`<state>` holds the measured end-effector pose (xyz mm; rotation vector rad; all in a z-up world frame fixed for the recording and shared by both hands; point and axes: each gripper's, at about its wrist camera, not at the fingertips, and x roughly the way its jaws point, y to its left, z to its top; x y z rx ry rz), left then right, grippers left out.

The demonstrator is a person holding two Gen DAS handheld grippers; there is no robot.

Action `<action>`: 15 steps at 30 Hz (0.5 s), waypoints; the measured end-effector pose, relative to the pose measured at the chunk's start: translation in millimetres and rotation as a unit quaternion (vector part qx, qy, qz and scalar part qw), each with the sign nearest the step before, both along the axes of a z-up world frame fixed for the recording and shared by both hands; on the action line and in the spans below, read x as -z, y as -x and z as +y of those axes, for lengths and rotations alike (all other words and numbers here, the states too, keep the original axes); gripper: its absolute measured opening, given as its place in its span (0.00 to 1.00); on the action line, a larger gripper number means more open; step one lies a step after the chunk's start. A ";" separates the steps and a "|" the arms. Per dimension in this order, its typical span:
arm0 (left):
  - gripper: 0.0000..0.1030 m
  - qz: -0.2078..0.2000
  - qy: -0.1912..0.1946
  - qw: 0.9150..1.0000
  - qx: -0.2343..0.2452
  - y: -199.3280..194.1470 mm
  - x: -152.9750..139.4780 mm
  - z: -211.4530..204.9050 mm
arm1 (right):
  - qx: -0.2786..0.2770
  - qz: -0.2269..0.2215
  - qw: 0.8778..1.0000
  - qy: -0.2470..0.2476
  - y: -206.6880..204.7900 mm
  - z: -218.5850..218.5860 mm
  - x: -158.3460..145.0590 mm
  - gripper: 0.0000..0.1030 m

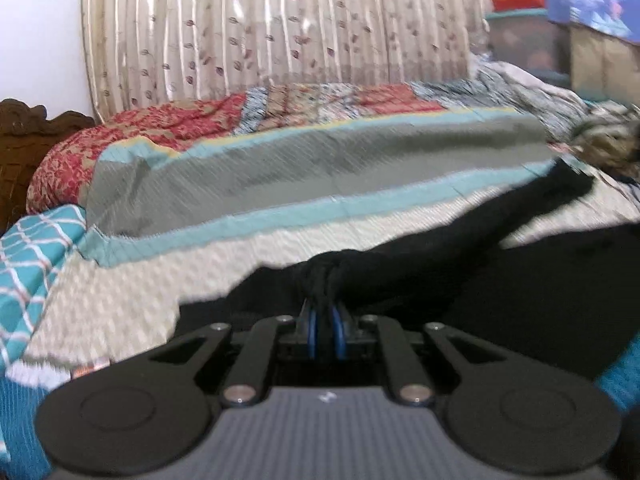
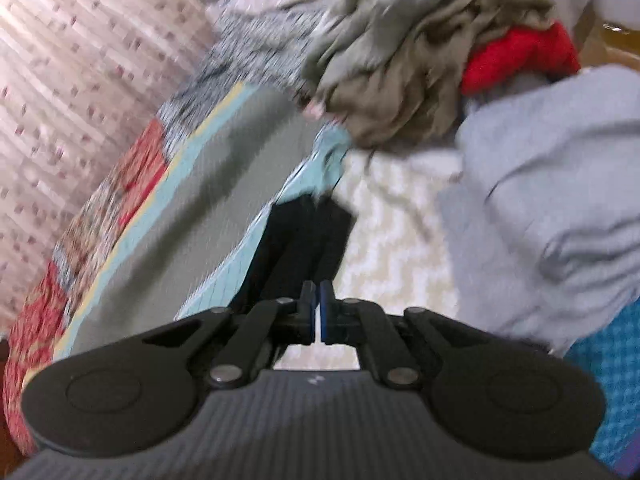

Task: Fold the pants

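— How was the light?

— Soft, even and fairly bright; the pale pleated satin curtain (image 1: 280, 28) carried streaks of sheen, and no hard shadows fell on the cream zigzag bedspread (image 1: 248, 252).

— And sharpness?

— Poor. Motion blur smeared both views, worst in the right wrist one, where the crumpled olive-brown cloth heap (image 2: 404, 60) streaked. Fisheye bending curved the edges, with dark corners.

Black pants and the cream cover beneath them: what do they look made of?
Black pants: soft matte cloth, possibly a knit; it bunches into folds where the left hand-held gripper pinches it. Blur hides any weave. Cream cover: looks like quilted or woven cotton, judging by its raised zigzag texture and dull surface.
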<state>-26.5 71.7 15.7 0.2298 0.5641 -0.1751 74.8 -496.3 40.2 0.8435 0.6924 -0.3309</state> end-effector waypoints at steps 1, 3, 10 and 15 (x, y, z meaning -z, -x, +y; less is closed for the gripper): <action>0.08 0.013 0.008 1.000 0.002 7.8 4.4 -1.8 | -0.009 0.002 1.000 0.003 -6.5 6.4 0.6 0.07; 0.09 0.046 0.021 0.999 0.004 16.0 16.1 -4.7 | -0.027 0.002 0.999 0.021 -23.4 18.5 3.2 0.07; 0.35 0.126 0.075 0.989 0.015 12.0 16.7 18.2 | -0.017 0.010 0.999 0.044 -102.1 17.5 16.3 0.33; 0.49 0.187 0.253 0.944 -0.101 -6.0 9.3 89.8 | -0.008 0.040 0.997 0.070 -155.1 13.6 30.0 0.42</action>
